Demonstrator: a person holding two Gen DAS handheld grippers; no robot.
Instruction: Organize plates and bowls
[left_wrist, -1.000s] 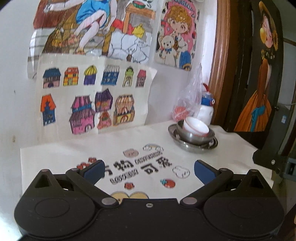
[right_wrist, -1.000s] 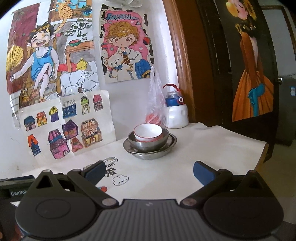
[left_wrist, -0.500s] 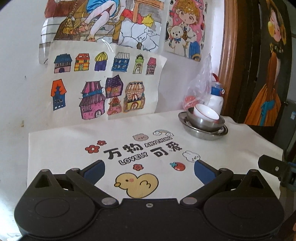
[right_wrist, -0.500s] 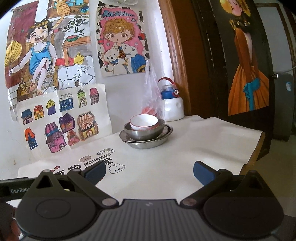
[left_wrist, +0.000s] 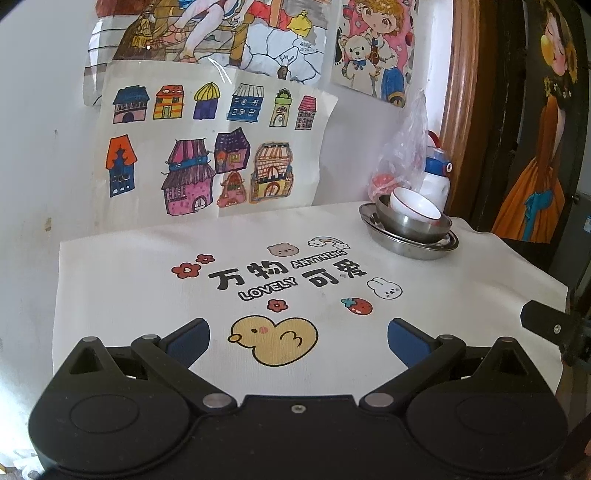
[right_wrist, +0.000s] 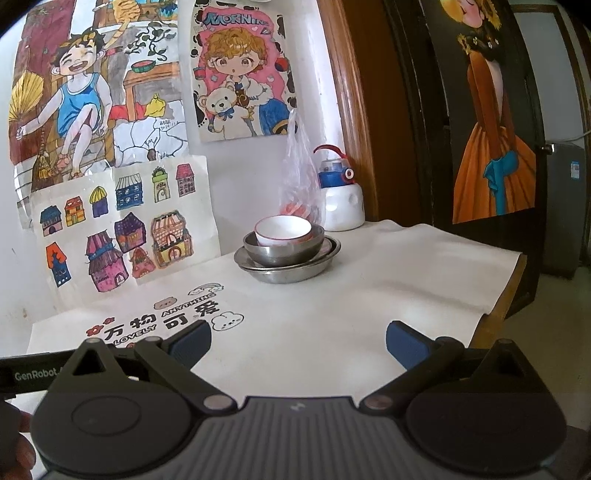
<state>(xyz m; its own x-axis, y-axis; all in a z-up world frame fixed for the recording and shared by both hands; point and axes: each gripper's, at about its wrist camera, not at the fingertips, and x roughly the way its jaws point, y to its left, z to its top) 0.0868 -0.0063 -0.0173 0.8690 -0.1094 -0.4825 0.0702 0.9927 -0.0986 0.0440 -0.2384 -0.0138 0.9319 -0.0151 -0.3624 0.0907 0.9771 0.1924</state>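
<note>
**Stacking done at the back corner of the desk**

Standing at the far right corner of the desk (left_wrist: 498, 266), a small white ceramic bowl with a thin red rim (right_wrist: 283, 230) sits tilted inside a round stainless steel bowl (right_wrist: 284, 251), which in turn rests in a shallow stainless steel plate (right_wrist: 288, 267). From the left view the same stack shows with the white bowl (left_wrist: 415, 205) leaning toward the wall, the steel bowl (left_wrist: 413, 223) under it and the plate (left_wrist: 410, 242) at the bottom.

Just behind the stack, against the wall, stands a white drinking bottle with a blue lid and red strap (right_wrist: 341, 195), and beside it a clear crumpled plastic bag holding something red (right_wrist: 299, 184). A white cloth printed with a yellow duck, flowers and black lettering (left_wrist: 273, 273) covers the desk. Coloured children's drawings of houses (left_wrist: 207, 162) are taped to the white wall above.

The left tool (left_wrist: 298, 338) hangs over the near edge of the cloth, above the duck, with its blue-padded fingers spread wide and nothing between them. The right tool (right_wrist: 298, 341) is likewise wide apart and empty, pointing toward the stack from well back. Both are well apart from the dishes.
</note>
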